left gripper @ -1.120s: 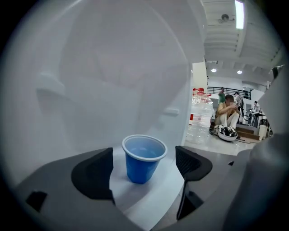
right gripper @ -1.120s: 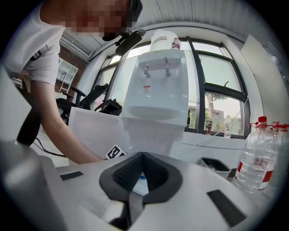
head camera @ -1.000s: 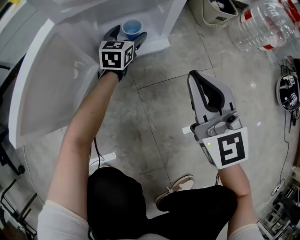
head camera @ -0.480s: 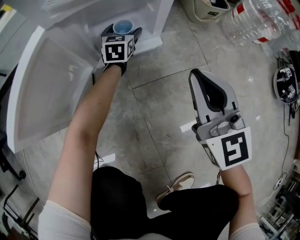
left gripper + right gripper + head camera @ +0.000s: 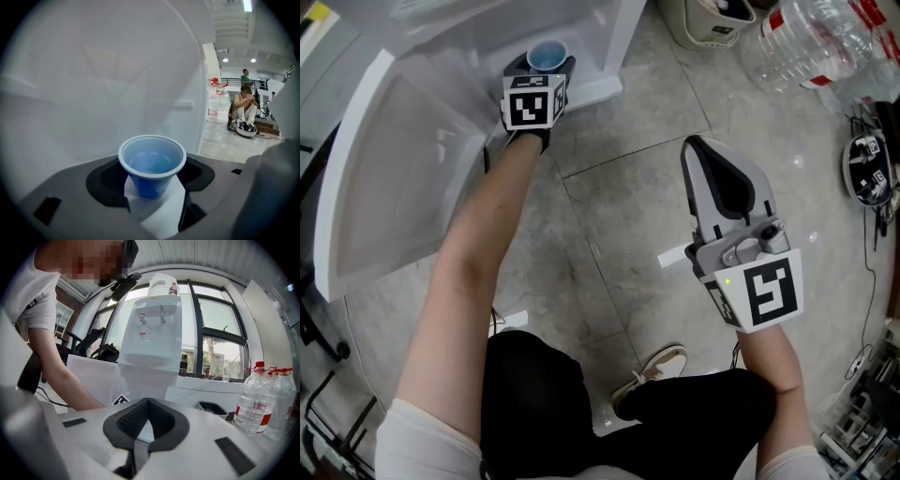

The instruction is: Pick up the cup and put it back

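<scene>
L gripper [image 5: 546, 67] on the blue cup [image 5: 151, 164] at the dispenser [image 5: 157, 329]; R gripper [image 5: 694, 145] shut, empty.

We note the cup upright on the dispenser's white ledge [image 5: 602, 89], at its foot, mouth up, w/ the dispenser's white wall just behind it. L gripper reaches in from the front and its jaws have just been closing: they now stand partway in, one each side of the cup, and the dark pads look to meet its sides below the rim. Cup's base is on the ledge, not lifted. R gripper hangs over the tiled floor [image 5: 609, 216], well apart from the dispenser on its R side in the head view. Its jaws are together at the tips w/ nothing btwn them. Clear water bottles [image 5: 255, 399] stand near the dispenser, further R.
</scene>
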The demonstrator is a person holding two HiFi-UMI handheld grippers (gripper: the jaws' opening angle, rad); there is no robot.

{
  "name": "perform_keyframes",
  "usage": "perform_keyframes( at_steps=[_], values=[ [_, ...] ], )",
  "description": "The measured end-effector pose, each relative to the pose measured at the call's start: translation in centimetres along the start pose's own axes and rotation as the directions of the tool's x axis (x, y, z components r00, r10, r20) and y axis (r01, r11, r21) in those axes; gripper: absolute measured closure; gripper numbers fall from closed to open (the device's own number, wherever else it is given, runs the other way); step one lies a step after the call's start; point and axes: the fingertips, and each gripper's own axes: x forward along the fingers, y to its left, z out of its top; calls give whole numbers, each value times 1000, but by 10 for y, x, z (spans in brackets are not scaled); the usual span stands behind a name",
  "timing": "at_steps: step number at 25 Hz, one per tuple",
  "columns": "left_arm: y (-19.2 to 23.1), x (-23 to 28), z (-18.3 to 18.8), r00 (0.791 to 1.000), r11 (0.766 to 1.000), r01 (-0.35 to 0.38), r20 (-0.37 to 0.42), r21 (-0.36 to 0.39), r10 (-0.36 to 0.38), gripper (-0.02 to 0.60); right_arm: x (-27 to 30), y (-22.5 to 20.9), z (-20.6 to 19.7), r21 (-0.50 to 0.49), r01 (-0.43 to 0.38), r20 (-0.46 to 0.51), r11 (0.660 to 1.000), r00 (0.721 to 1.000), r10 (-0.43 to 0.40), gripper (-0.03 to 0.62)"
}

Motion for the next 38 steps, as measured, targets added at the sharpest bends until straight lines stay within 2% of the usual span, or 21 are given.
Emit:
perform_keyframes(
  at_steps=[3,7,10,21,24,28,30,38],
  values=[
    [0,-3,-2,1000,1000,0,-2,-10,0,258,-2,-2,1,0,11,3,1000,1000,-11,574],
    [-5,-10,-4,999,999,22,-30,50,-20,258,-2,2,6,0,5,15,1000,1000,-5,574],
    [-12,-18,-1,998,996,56,-30,69,-54,258,1,8,12,-4,-9,34,1000,999,9,574],
    [-21,-79,36,991,989,126,42,83,-130,258,16,19,31,4,-38,110,999,993,37,574],
    [-25,-103,46,985,987,157,59,46,-159,258,19,14,34,18,-28,126,999,992,25,574],
    [-30,-137,58,978,979,197,82,-55,-192,258,24,4,36,46,-5,142,999,990,-1,574],
    [-33,-153,65,974,974,215,92,-67,-208,258,26,-1,35,60,5,148,998,989,-13,574],
    [-40,-225,77,957,966,256,136,30,-258,259,27,-6,28,69,3,146,998,989,-13,574]
  ],
)
